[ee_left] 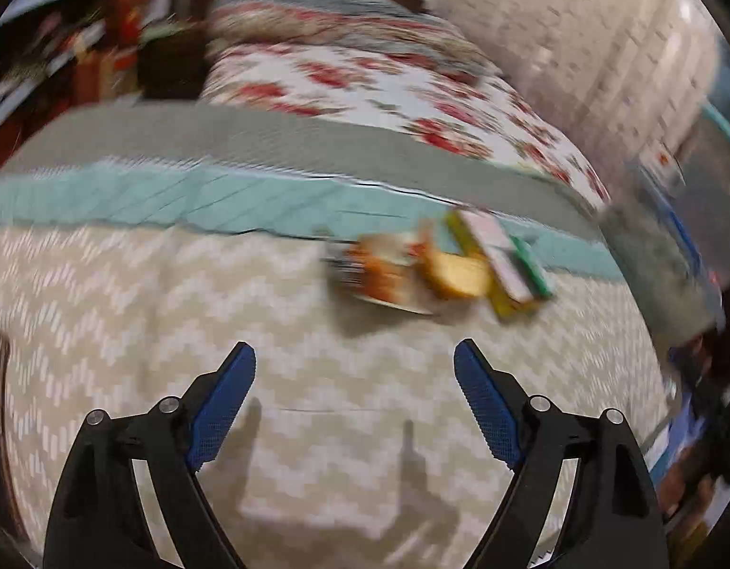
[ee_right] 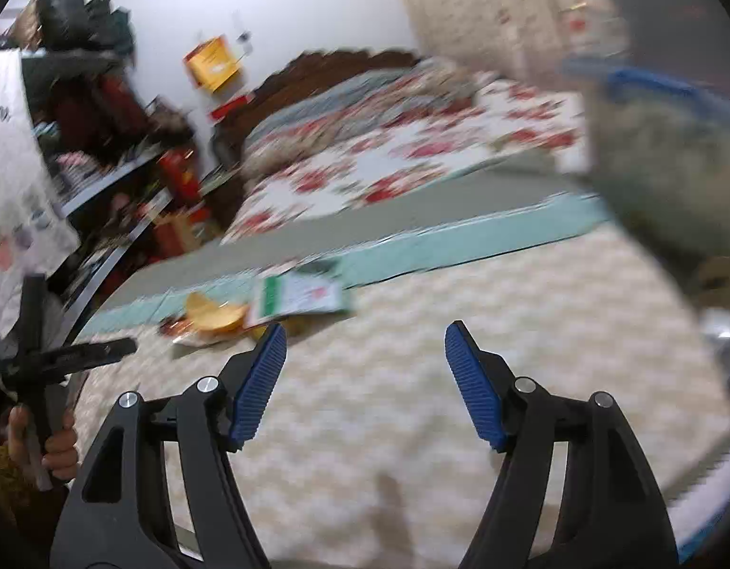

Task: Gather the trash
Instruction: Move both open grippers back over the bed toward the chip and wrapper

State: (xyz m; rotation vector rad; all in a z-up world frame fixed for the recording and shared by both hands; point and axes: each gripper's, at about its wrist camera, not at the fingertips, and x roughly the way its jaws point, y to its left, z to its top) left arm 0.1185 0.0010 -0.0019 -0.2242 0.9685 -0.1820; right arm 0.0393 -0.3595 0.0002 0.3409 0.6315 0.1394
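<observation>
While both grippers gape empty | trash pile (ee_left: 440,270) lies beside teal stripe (ee_left: 175,204), green-edged packet's (ee_left: 502,256) long axis crossing stripe.

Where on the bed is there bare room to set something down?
Free: the chevron cover between the open left gripper and the teal stripe, left of the trash. Crowded: the wrappers and cartons heaped by the stripe's right end.

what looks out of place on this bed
A small heap of litter lies on the chevron cover: a crumpled orange snack wrapper, a yellowish piece and a flat green-edged packet. Blur hides finer detail. Nothing looks spilled.
</observation>
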